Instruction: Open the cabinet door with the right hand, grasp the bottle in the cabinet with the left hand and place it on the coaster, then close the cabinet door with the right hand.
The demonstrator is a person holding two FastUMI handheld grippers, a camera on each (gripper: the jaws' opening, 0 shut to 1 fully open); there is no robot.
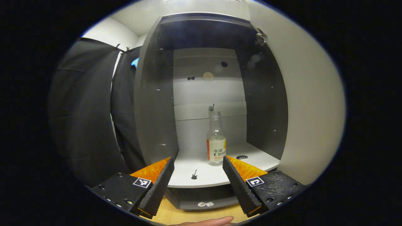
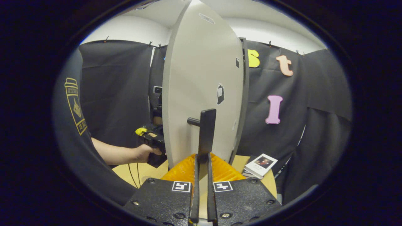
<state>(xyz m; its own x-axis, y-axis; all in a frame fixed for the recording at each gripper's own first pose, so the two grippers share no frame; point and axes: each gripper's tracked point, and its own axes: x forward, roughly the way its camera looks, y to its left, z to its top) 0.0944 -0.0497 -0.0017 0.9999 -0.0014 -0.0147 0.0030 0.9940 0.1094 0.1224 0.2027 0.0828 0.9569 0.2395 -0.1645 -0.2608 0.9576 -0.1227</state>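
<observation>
Cabinet door stood open, the bottle upright on the white shelf inside.

The booth had black cloth walls and a wooden table (image 2: pixel 150 171) under the cabinet (image 1: pixel 157 103). In the left gripper view, the left gripper (image 1: pixel 198 163) was spread wide before the shelf (image 1: pixel 201 172), the bottle (image 1: pixel 216 141) beyond its fingertips, untouched. The right gripper view showed the door (image 2: pixel 201 81) from outside, the right gripper (image 2: pixel 202 157) pinched narrow on the dark handle (image 2: pixel 206 131), a person's hand (image 2: pixel 143 153) holding the other gripper past the door's edge, and a small book (image 2: pixel 260 164) on the table.
</observation>
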